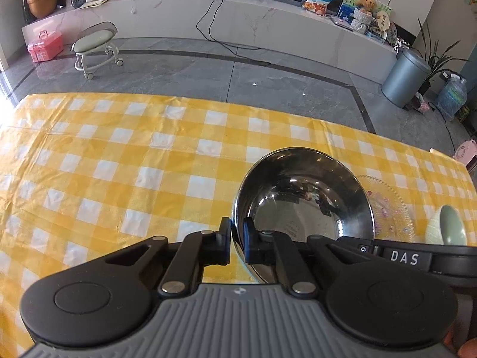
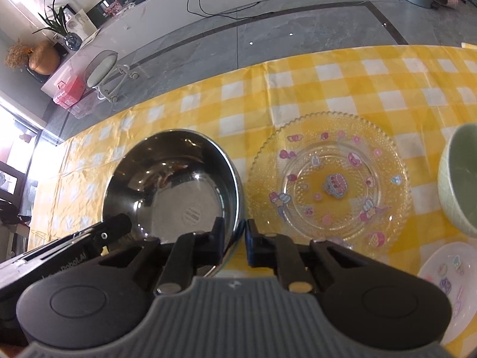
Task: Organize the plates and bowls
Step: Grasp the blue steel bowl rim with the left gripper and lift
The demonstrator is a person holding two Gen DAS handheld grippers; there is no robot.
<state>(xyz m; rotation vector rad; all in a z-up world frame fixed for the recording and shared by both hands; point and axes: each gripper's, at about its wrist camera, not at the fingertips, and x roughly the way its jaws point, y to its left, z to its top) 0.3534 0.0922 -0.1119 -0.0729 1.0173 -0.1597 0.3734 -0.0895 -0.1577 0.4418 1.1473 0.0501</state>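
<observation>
A shiny steel bowl point(image 1: 304, 203) is held over the yellow checked table point(image 1: 119, 164). My left gripper point(image 1: 237, 238) is shut on its near left rim. My right gripper point(image 2: 235, 238) is shut on its right rim; the bowl also shows in the right wrist view point(image 2: 170, 185). A clear glass plate with pink stickers point(image 2: 331, 185) lies on the cloth just right of the steel bowl, also in the left wrist view point(image 1: 390, 208). A pale green bowl point(image 2: 459, 179) stands at the right edge, also in the left wrist view point(image 1: 447, 226). A white plate with stickers point(image 2: 447, 286) lies near right.
The table's far edge point(image 1: 208, 101) drops to a grey tiled floor. A wheeled stool point(image 1: 95, 47), a pink box point(image 1: 44, 44) and a grey bin point(image 1: 405, 74) stand on the floor beyond. The other gripper's body point(image 1: 417, 256) lies close on the right.
</observation>
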